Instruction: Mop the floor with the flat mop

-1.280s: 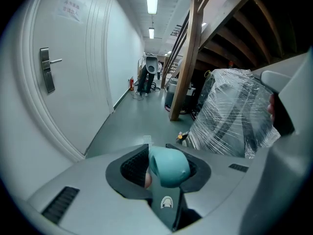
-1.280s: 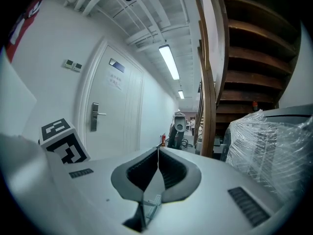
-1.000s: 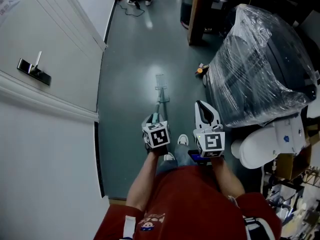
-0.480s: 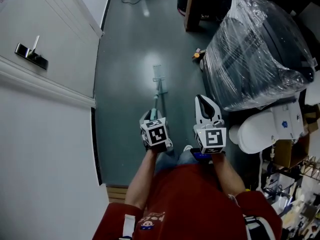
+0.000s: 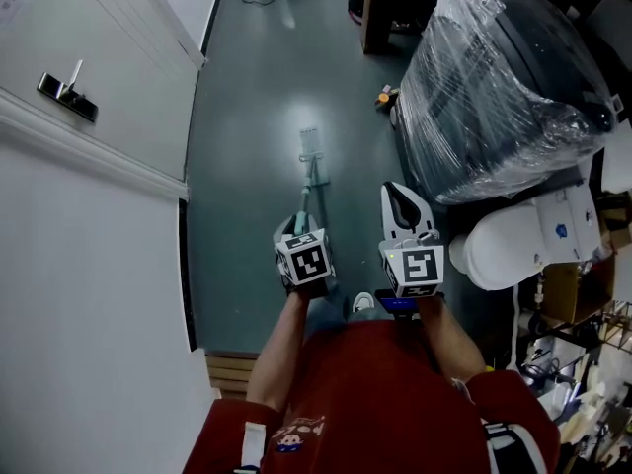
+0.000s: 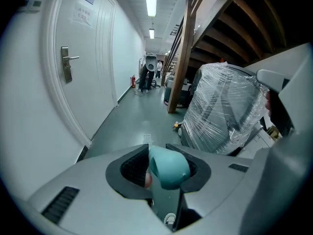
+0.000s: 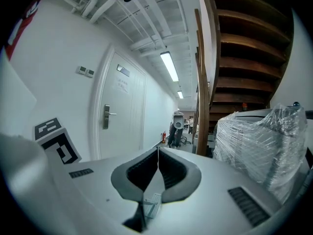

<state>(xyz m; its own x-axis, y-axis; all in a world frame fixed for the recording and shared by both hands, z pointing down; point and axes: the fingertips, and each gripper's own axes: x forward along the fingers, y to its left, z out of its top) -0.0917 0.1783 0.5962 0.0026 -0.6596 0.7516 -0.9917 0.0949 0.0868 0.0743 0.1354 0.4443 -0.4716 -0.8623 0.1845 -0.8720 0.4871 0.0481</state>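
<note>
Teal mop handle (image 6: 167,169) clamped by left gripper (image 5: 300,227); right gripper (image 7: 157,154) closed; door notice (image 6: 82,14) illegible.

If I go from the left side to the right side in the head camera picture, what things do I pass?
Door handle → left gripper, shut on the mop handle → right gripper → white rounded object.

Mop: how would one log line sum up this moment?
left gripper: shut on mop handle | right gripper: jaws together, empty | mop head: on floor ahead | phase: mopping
</note>
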